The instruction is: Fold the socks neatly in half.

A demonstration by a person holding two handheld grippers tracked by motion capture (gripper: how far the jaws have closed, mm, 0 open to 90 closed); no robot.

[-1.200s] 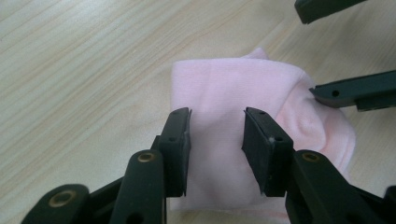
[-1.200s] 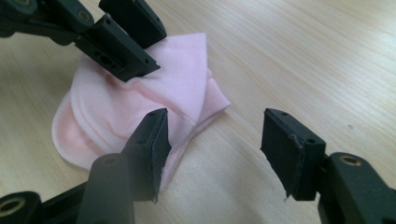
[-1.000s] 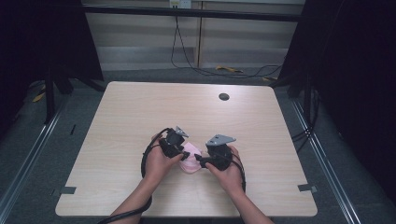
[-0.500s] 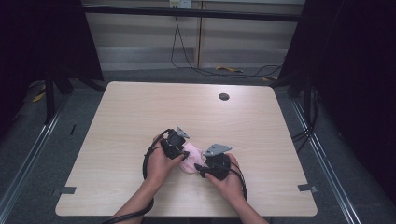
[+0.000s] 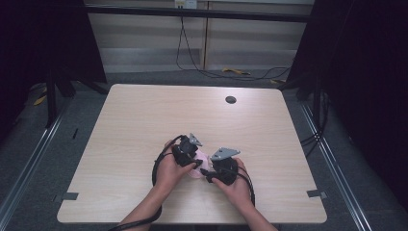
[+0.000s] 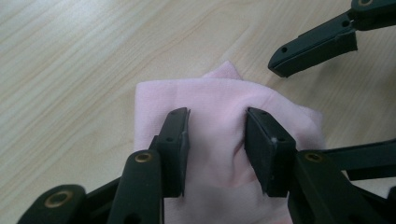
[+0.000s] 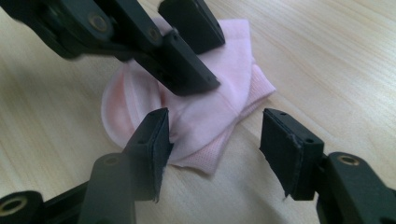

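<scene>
A pink cloth (image 5: pixel 200 167) lies bunched on the wooden table (image 5: pixel 144 125), between both hand-held grippers. My left gripper (image 6: pixel 217 116) points down onto it. A raised fold of the cloth (image 6: pixel 215 93) fills the gap between its jaws, and both pads touch it. These jaws have just been opening a little, with the fold still between them. My right gripper (image 7: pixel 215 116) stands open at the cloth's near edge, having narrowed slightly. Its left fingertip (image 7: pixel 156 126) brushes the cloth (image 7: pixel 201 121), while the other hangs over bare table. The left gripper (image 7: pixel 217 58) lies across the cloth opposite it.
A small dark round hole (image 5: pixel 230 99) sits in the tabletop toward the far right. Cables trail from both grippers toward the near edge. Dark frames and metal rails flank the table, and bare wood surrounds the cloth.
The right hand and its gripper have slid slightly toward the near edge. The left hand and the cloth stay in place.
</scene>
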